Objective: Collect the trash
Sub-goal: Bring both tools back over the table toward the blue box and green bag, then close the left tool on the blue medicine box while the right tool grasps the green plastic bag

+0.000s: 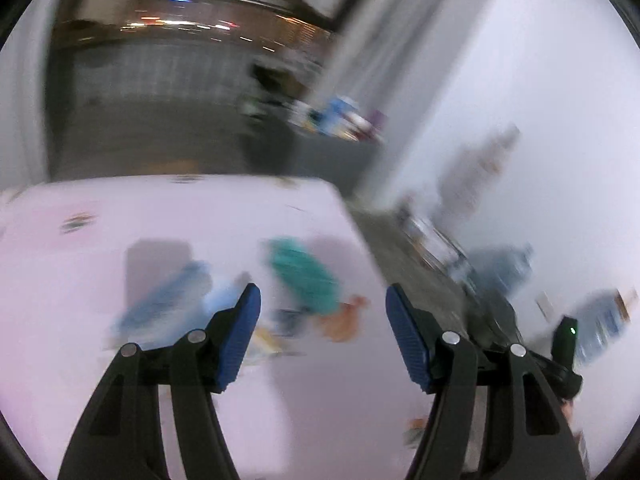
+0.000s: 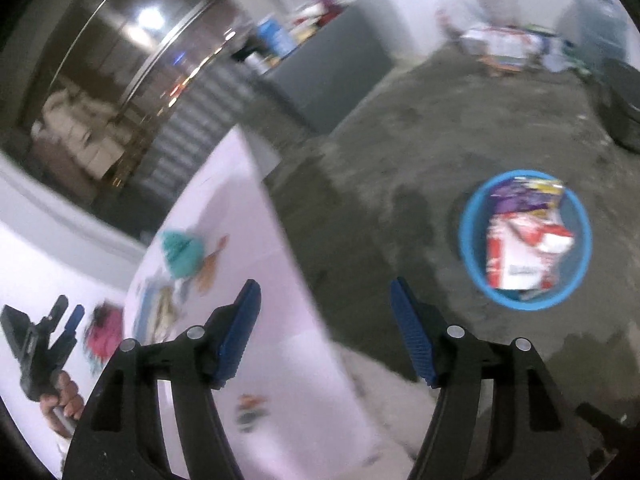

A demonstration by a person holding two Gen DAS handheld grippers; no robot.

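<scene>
Two claws are in view, and both stand wide apart with nothing between their blue pads. The left gripper [image 1: 323, 312] hangs over a pale pink table [image 1: 120, 208]. Just ahead of its fingers lies a teal wrapper [image 1: 306, 276], with an orange scrap [image 1: 344, 320] touching its near end and a blue wrapper [image 1: 168, 296] off to the left of the left finger. All three are smeared by motion blur, so no brand or lettering on them can be read.

The right gripper [image 2: 325, 312] sits over the table's edge [image 2: 280, 272], half above the grey concrete floor [image 2: 400, 140]. Ahead and to the right of its right finger, on the floor, stands a round blue basin [image 2: 468, 240] holding crumpled packets: a red-and-white packet [image 2: 520, 248] nearest and a purple-and-yellow packet [image 2: 524, 192] behind it. Printing shows on the red-and-white one but is too blurred to make out.

Far left of the right claw, the person's hand [image 2: 64, 400] grips the other tool's handle, beside a pink wrapper [image 2: 105, 334] on the table.
</scene>
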